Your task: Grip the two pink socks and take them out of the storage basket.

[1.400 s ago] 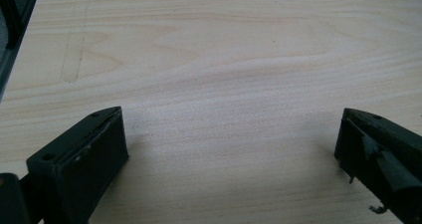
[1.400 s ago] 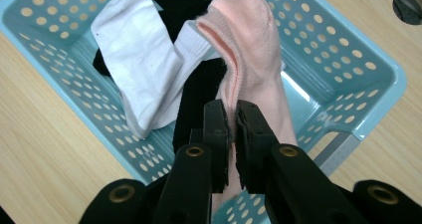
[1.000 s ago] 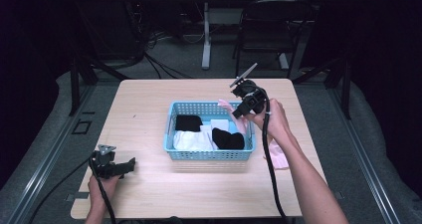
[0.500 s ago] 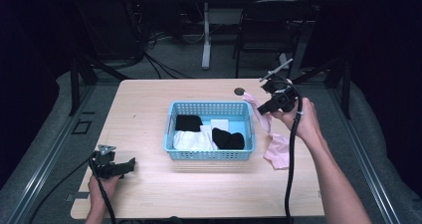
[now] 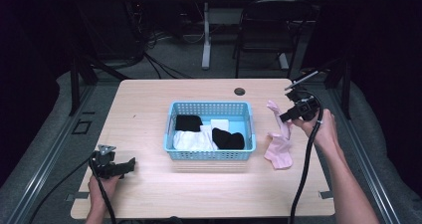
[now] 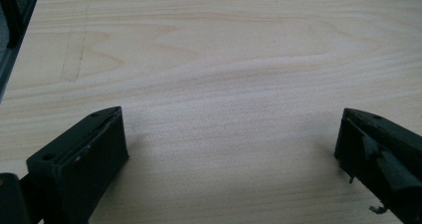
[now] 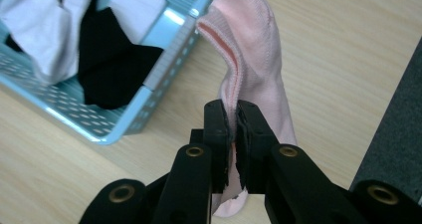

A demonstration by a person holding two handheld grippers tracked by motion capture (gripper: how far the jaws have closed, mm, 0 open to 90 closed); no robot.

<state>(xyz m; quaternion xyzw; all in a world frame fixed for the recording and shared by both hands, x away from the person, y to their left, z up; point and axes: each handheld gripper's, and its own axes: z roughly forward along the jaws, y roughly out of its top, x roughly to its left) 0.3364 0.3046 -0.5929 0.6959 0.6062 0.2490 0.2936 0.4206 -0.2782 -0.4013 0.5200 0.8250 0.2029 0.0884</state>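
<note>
A pale wooden bench (image 5: 149, 109) carries a blue basket (image 5: 211, 154) of black and white socks. Just right of the basket, a pink sock (image 5: 278, 144) hangs, its lower end on the bench, pinched in the right claw (image 5: 287, 116). The left claw (image 5: 130, 165) rests spread near the bench's front left corner.

Overhead light is brightening the table (image 5: 149, 109) while the surrounding room is sinking into darkness. The high view is looking soft and grainy; nearby jaws are blurring slightly
</note>
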